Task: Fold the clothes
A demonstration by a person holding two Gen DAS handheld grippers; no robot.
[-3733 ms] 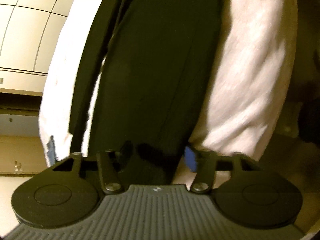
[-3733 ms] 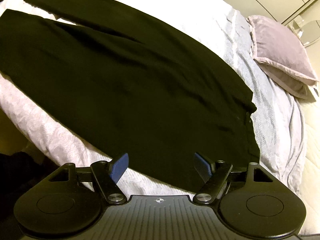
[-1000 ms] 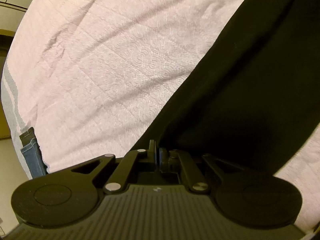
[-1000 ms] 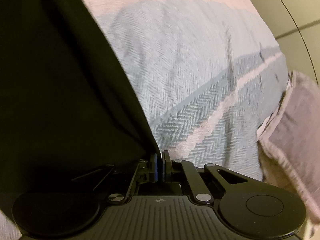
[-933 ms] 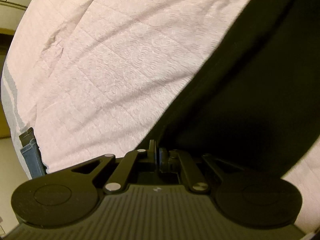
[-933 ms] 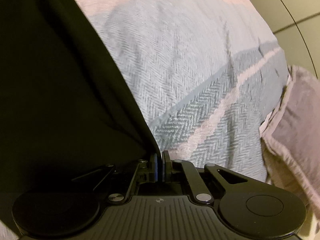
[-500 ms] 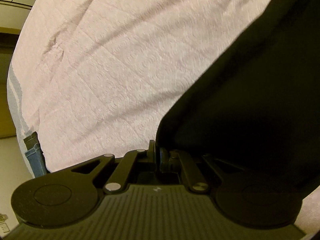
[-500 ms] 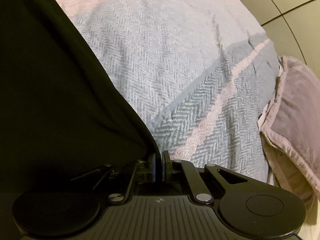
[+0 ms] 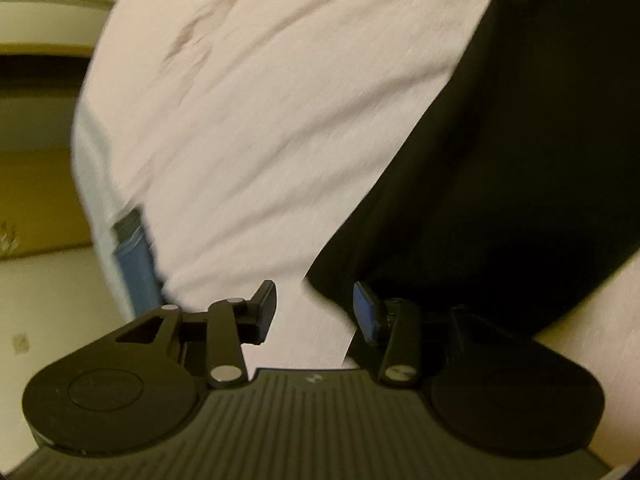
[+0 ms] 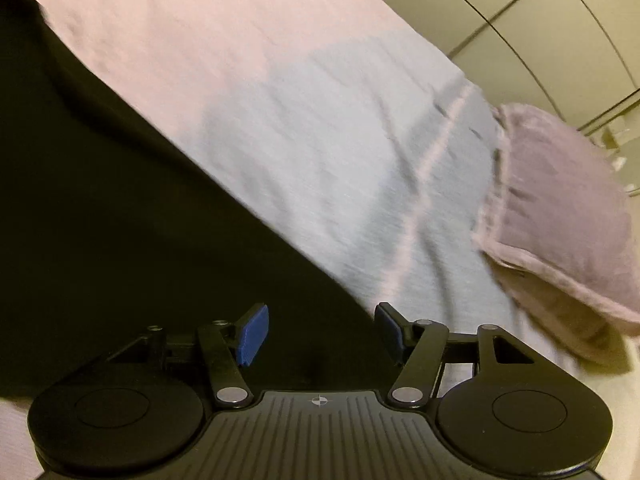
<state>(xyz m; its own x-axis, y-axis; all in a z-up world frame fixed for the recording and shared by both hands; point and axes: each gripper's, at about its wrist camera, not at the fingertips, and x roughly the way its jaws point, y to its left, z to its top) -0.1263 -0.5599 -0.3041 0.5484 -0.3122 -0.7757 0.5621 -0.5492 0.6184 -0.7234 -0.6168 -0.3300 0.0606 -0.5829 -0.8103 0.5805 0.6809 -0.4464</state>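
Observation:
A black garment (image 9: 500,184) lies on the pale pink bedspread (image 9: 260,120), filling the right side of the left wrist view. My left gripper (image 9: 316,312) is open and empty, just off the garment's near corner. In the right wrist view the same black garment (image 10: 120,240) covers the left half, with its edge running diagonally. My right gripper (image 10: 320,330) is open and empty, right above that edge. Both views are motion-blurred.
A grey herringbone blanket (image 10: 360,152) with a pale stripe covers the bed on the right, and a mauve pillow (image 10: 560,208) lies beyond it. A blue object (image 9: 134,256) hangs at the bed's left side. Wardrobe panels (image 10: 540,12) stand behind.
Both grippers were shut on the black garment's edge; now both have opened and let it go. The garment lies on the bed and the grippers have drawn back slightly.

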